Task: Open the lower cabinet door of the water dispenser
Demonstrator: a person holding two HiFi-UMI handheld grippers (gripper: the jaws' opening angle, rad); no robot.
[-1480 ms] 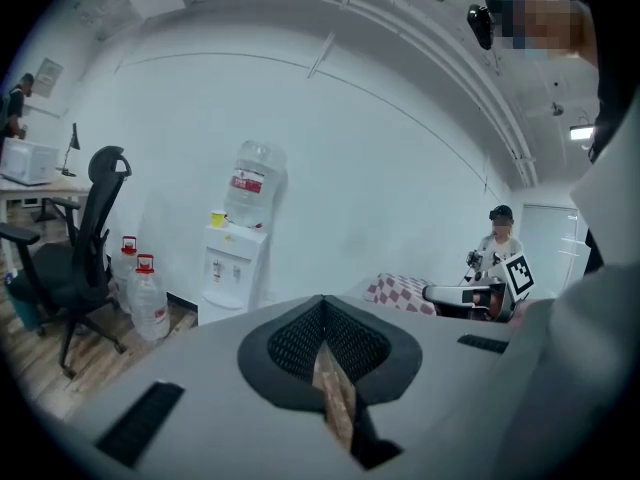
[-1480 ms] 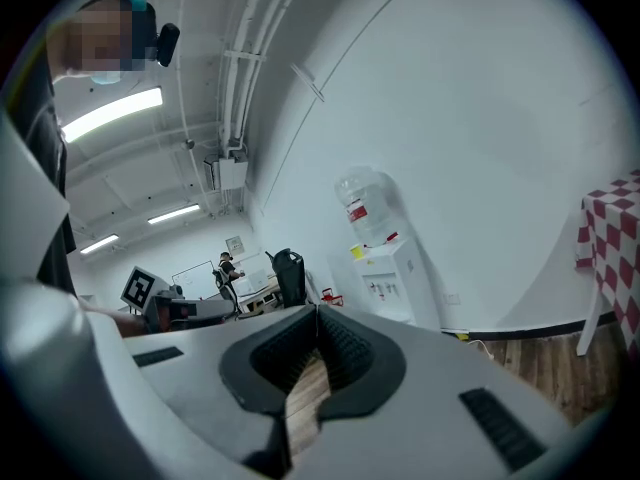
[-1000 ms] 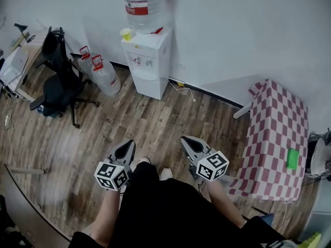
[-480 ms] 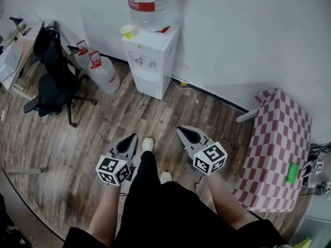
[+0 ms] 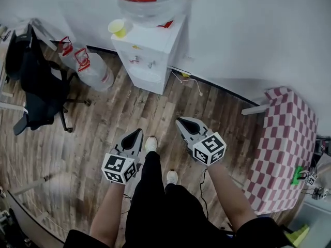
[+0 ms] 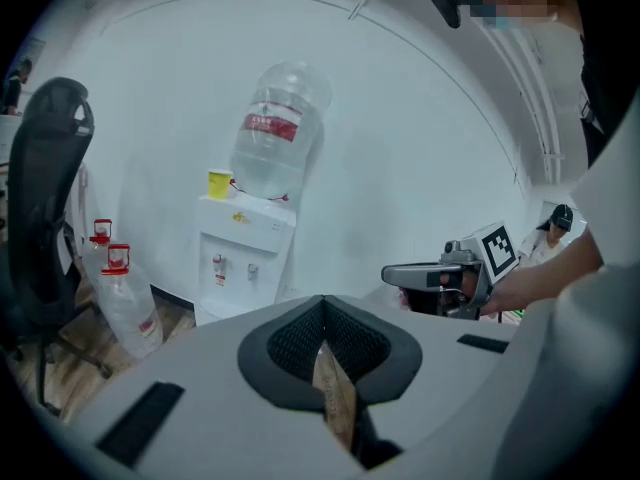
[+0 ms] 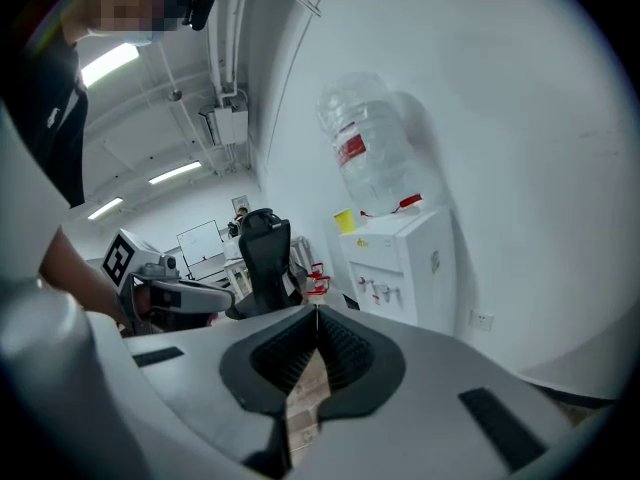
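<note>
Wooden floor [image 5: 103,118] lies underfoot; my left hand-held gripper [image 5: 136,133] and right hand-held gripper [image 5: 181,121] are both closed, empty, well short of the water dispenser [image 5: 150,56]. Its lower cabinet door [image 5: 146,81] looks light and stiff; I'd hook its edge.

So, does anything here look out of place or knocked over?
Nothing spilled or toppled. Only oddities: a yellow cup sits on the dispenser top beside the bottle, and a loose cable trails on the floor.
</note>
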